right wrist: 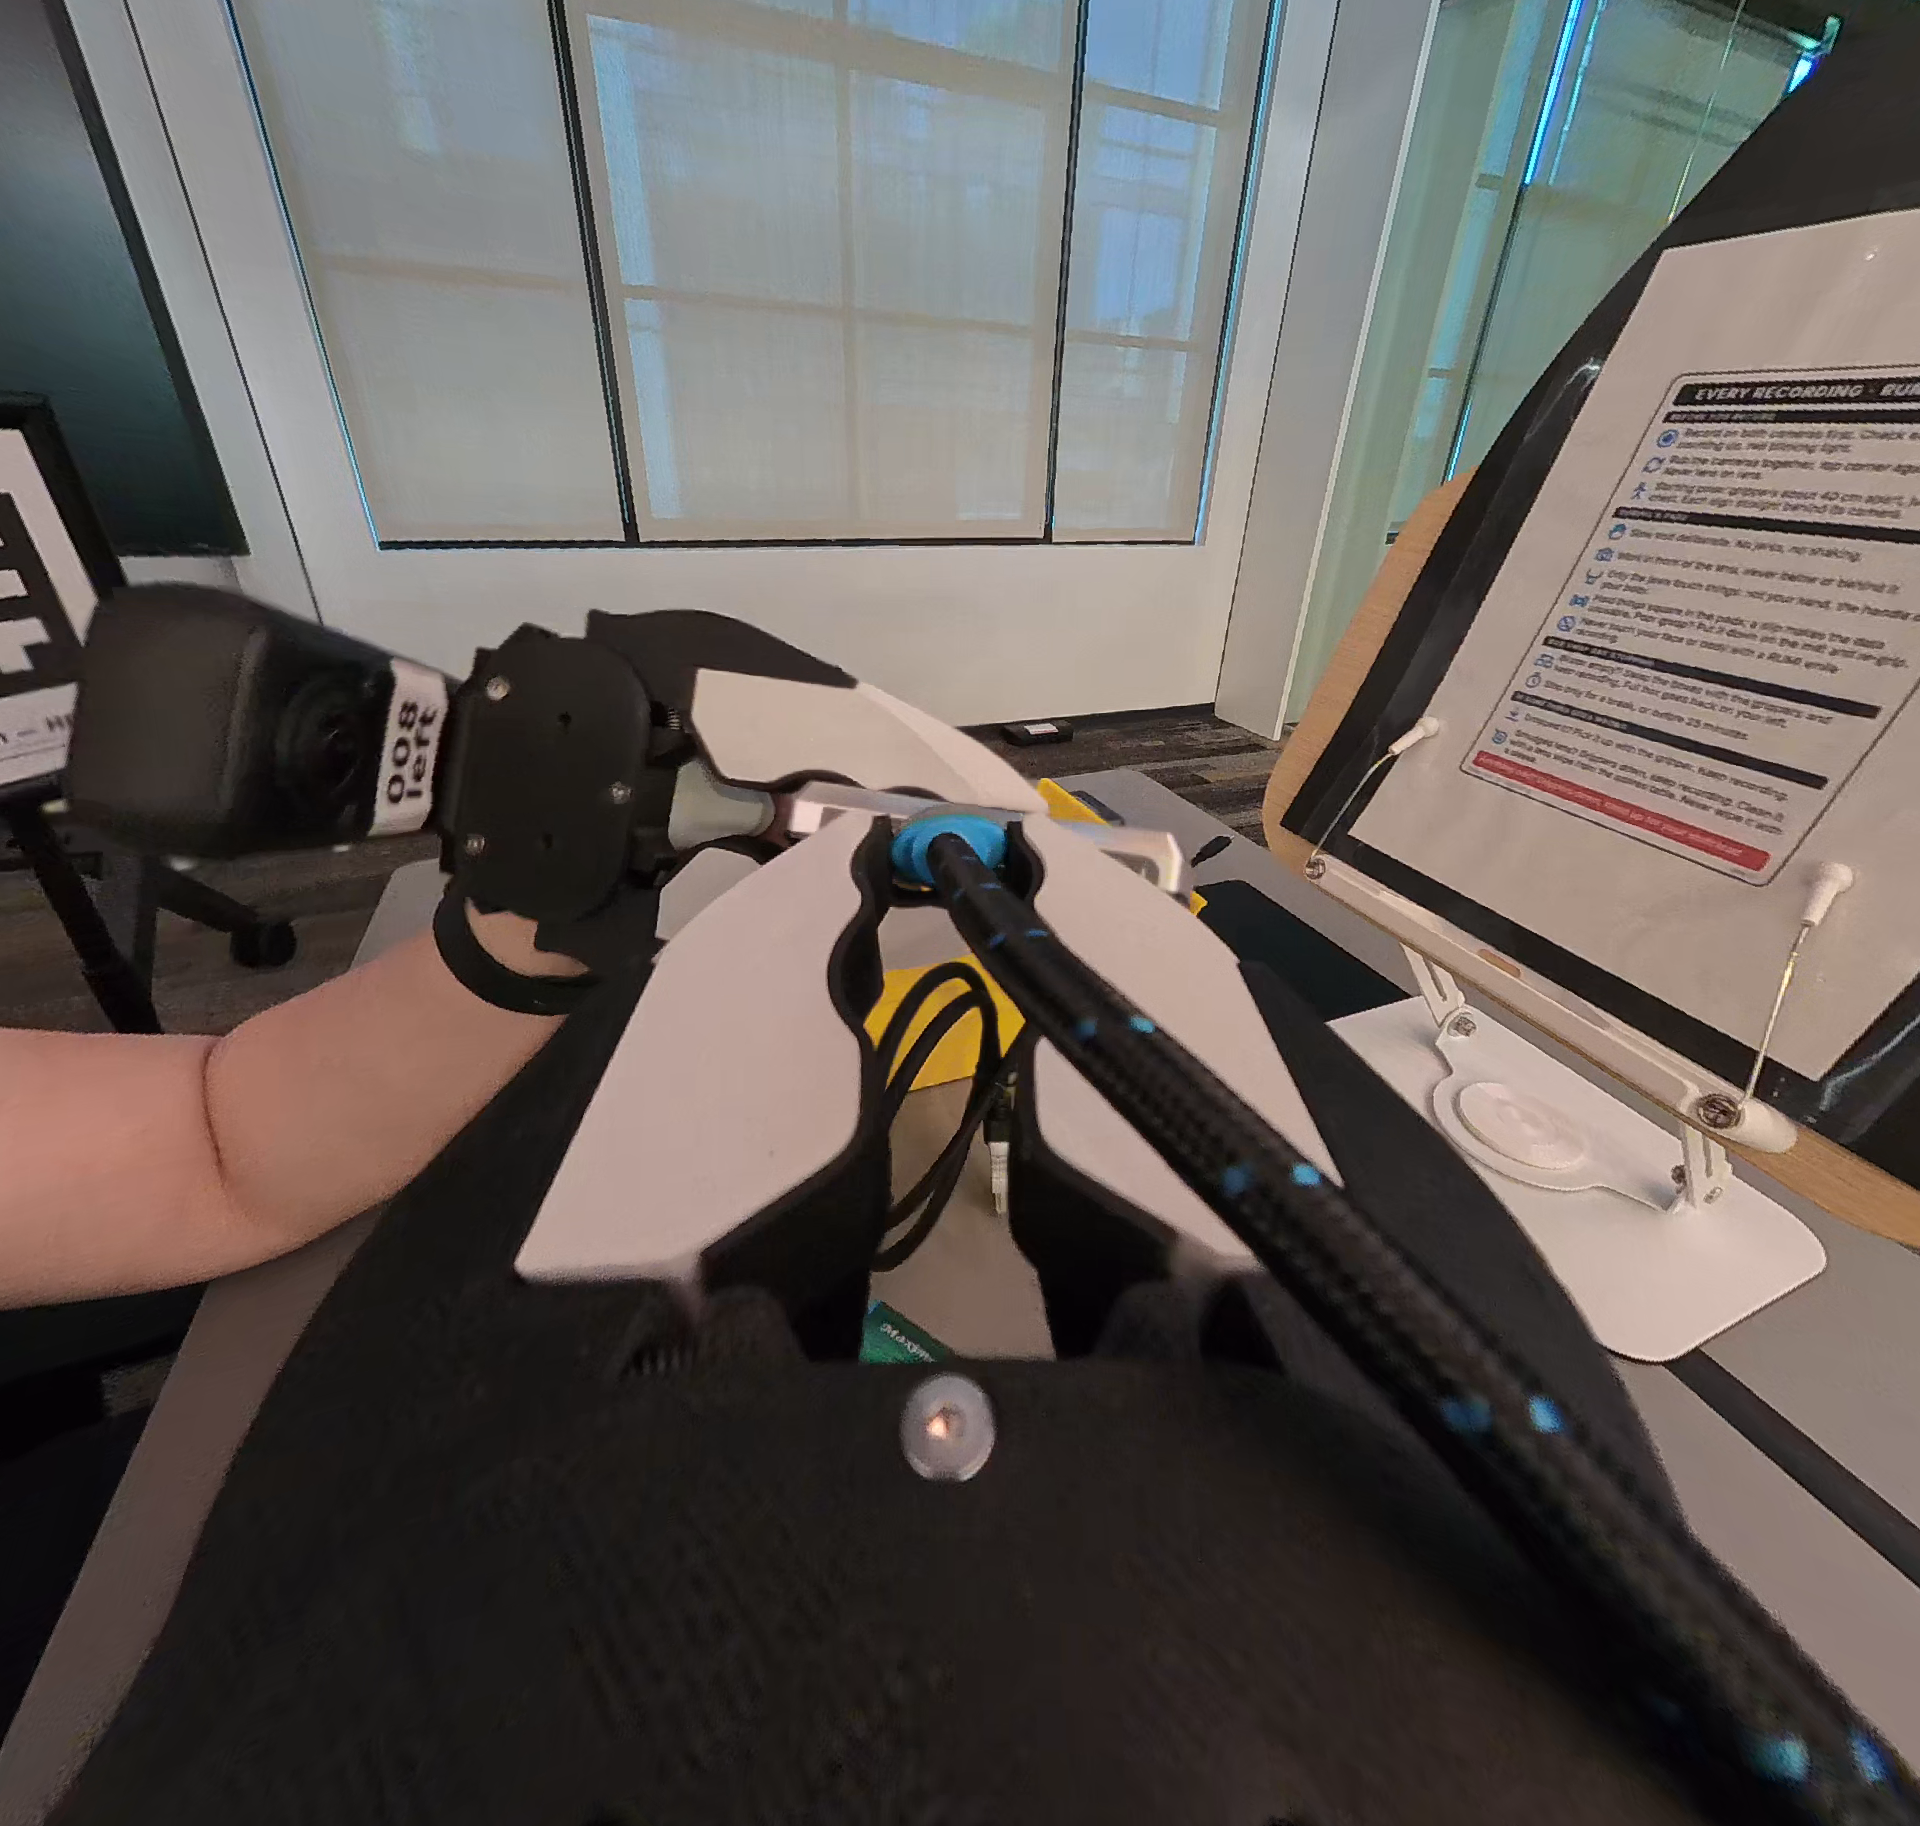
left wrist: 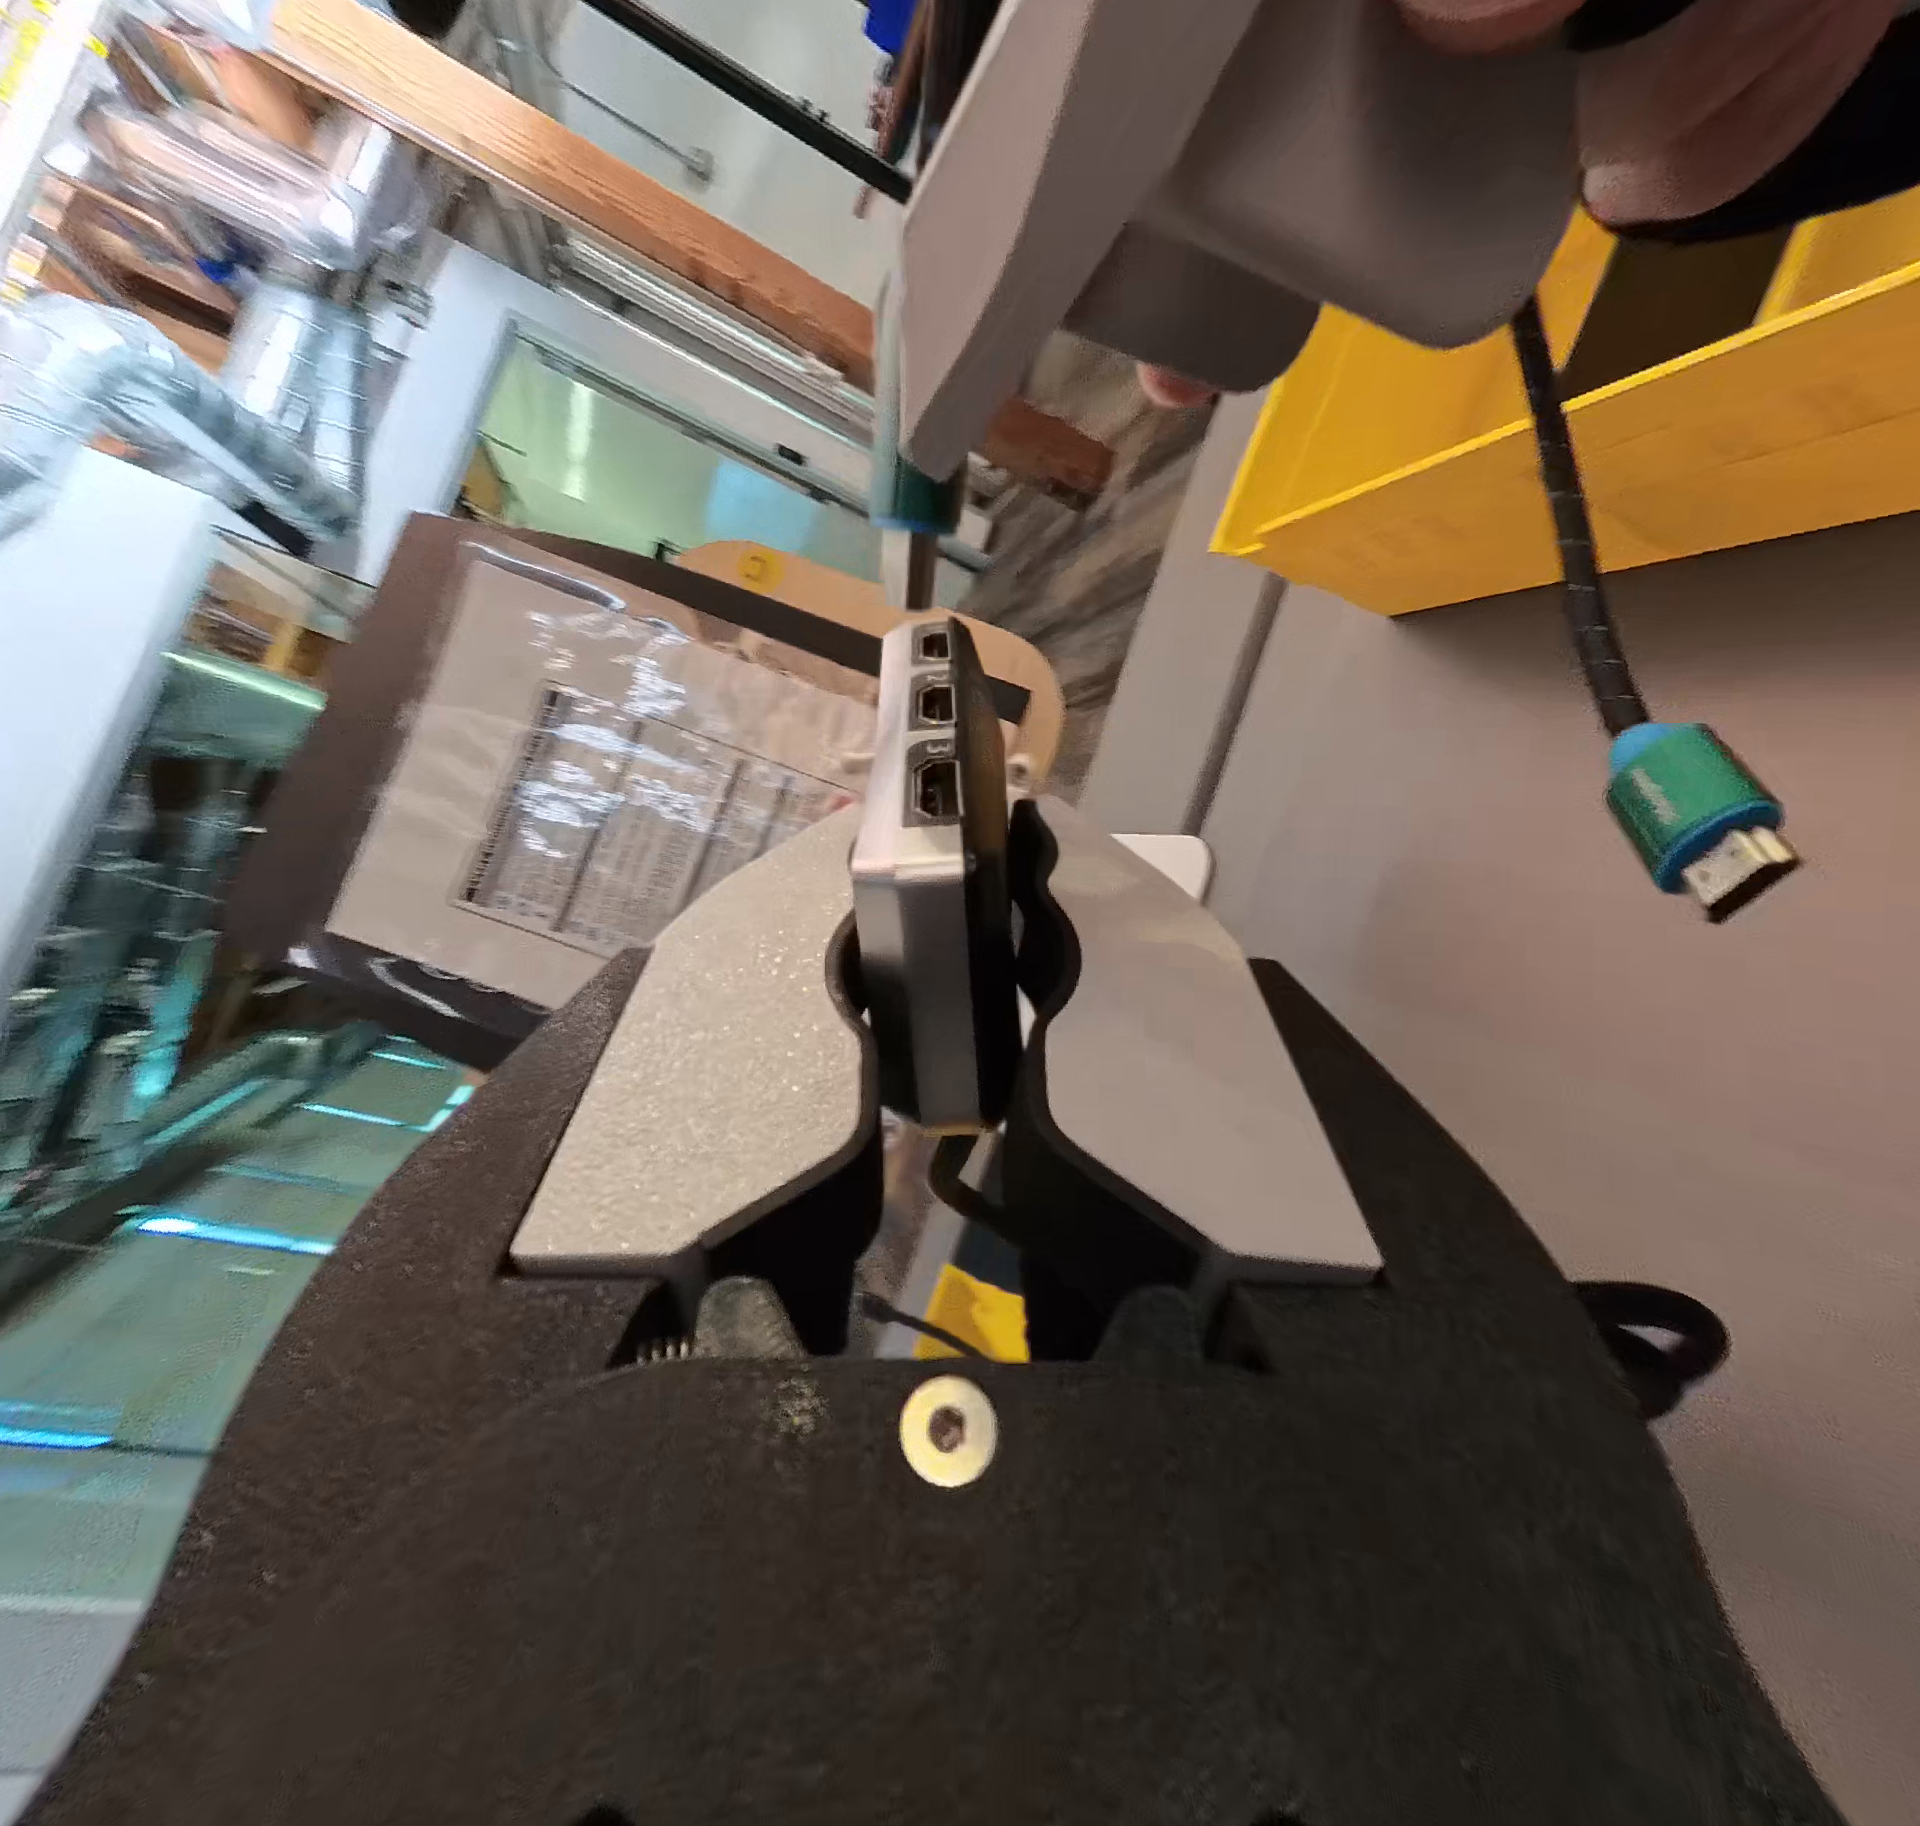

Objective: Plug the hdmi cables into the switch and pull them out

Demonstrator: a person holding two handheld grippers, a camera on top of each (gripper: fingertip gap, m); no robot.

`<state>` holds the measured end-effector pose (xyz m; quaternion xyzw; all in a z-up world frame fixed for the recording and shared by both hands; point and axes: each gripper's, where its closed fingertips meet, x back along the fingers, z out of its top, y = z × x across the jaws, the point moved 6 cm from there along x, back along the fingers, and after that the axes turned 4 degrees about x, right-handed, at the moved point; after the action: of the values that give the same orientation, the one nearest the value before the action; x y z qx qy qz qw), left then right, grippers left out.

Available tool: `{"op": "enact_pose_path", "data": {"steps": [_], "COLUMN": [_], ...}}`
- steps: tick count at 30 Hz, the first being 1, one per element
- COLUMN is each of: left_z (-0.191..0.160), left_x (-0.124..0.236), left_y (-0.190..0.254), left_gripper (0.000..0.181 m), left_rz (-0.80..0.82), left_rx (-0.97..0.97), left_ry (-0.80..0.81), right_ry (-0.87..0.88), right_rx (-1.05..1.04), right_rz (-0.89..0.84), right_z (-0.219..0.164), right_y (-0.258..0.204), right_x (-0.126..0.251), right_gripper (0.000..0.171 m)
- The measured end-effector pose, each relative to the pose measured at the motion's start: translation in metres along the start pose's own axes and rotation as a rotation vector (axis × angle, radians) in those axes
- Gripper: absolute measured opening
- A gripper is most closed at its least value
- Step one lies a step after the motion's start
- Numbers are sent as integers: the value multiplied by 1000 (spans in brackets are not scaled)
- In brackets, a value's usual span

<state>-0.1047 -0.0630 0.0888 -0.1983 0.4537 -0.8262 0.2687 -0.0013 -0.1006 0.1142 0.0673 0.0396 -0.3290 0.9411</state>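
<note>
My left gripper (left wrist: 940, 903) is shut on the edge of a silver HDMI switch (left wrist: 909, 997) with a black face, held in the air. Three empty ports (left wrist: 935, 789) show on its side. My right gripper (right wrist: 940, 846) is shut on a blue-green plug (right wrist: 925, 836) of a black braided HDMI cable (right wrist: 1247, 1153). The plug sits just in front of the switch (right wrist: 1138, 846), which the left gripper (right wrist: 894, 789) holds. In the left wrist view the right gripper (left wrist: 920, 488) has a small gap to the switch. Another green-blue plug (left wrist: 1704, 831) dangles free.
A yellow bin (left wrist: 1558, 446) stands on the grey table (left wrist: 1558, 1153). A framed instruction sheet on a white stand (right wrist: 1662, 633) is at the right. Thin black cables (right wrist: 925, 1049) lie on the table under the grippers. A person's forearm (right wrist: 260, 1132) reaches in from the left. The gap from one gripper's tips to the other's is roughly 6 cm.
</note>
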Motion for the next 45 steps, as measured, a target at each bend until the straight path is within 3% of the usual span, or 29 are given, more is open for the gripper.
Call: {"op": "enact_pose_path", "data": {"steps": [9,18,23,28,32,39,45], "left_z": [-11,-2,9,16,19,11,9], "left_x": [7,35,50,55,56,34,34], "left_y": [11,20,37,62,78,90,92], "left_gripper": [21,22,24,25,24,23,23], "left_rz": [-372,-788,-1118,-1457,-1672,-1835,-1900], "left_rx": [189,375,469,524,586,813,821], "left_ry": [-19,148,196,140,102,36,61], "right_ry": [-38,-170,-188,-175,-160,-207,-275], "right_rx": [55,153,233,460,549,693,654], "right_rz": [31,166,325,579,689,744,774], "right_z": [7,10,5,-12,-14,-14,-26], "right_y": [1,-6,-17,-46,-63,-83,-79], "right_x": [8,21,27,37,43,51,49], "right_gripper": [21,21,21,21,22,22,22]}}
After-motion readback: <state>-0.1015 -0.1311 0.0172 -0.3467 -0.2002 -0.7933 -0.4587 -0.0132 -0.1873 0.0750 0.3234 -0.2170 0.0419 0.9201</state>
